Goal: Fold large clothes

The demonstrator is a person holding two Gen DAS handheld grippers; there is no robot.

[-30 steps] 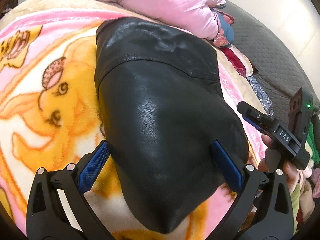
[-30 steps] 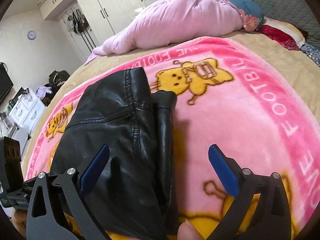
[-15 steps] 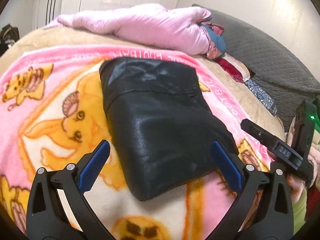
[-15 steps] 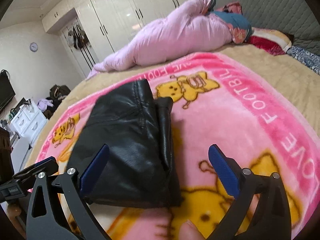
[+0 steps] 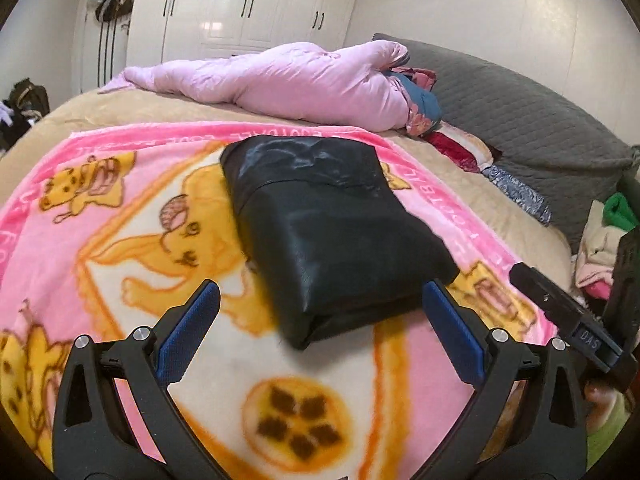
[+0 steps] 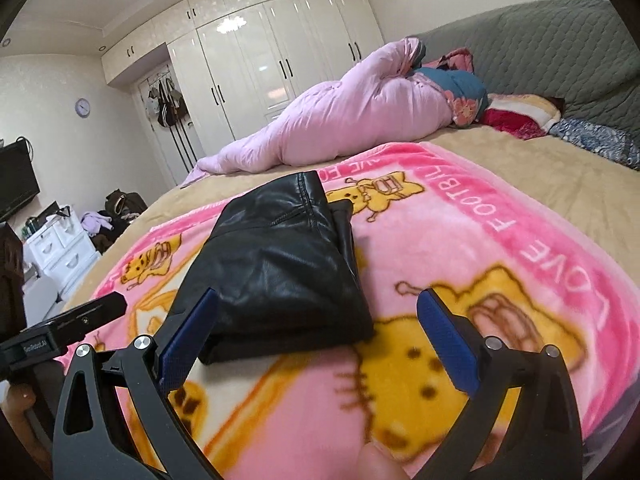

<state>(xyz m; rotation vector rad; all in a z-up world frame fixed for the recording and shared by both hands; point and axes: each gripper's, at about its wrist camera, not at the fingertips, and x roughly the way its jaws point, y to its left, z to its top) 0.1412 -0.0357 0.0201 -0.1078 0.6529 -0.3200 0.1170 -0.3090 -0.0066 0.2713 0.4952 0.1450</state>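
A black leather jacket (image 5: 332, 232) lies folded into a compact rectangle on a pink cartoon blanket (image 5: 120, 264). It also shows in the right wrist view (image 6: 276, 276). My left gripper (image 5: 320, 332) is open and empty, held above the blanket just short of the jacket's near edge. My right gripper (image 6: 318, 340) is open and empty, near the jacket's near right corner. Each gripper shows at the edge of the other's view: the right one (image 5: 572, 320) and the left one (image 6: 60, 328).
The blanket (image 6: 500, 264) covers a beige bed (image 6: 520, 160). A pink quilt (image 5: 280, 80) and pillows lie at the far side by a grey headboard (image 5: 520, 120). White wardrobes (image 6: 272, 64) stand behind. A clothes pile (image 5: 600, 248) sits to the right.
Both grippers have pulled back and up from the folded jacket. The jacket looks smaller and farther in both views. It has stayed in place on the blanket.
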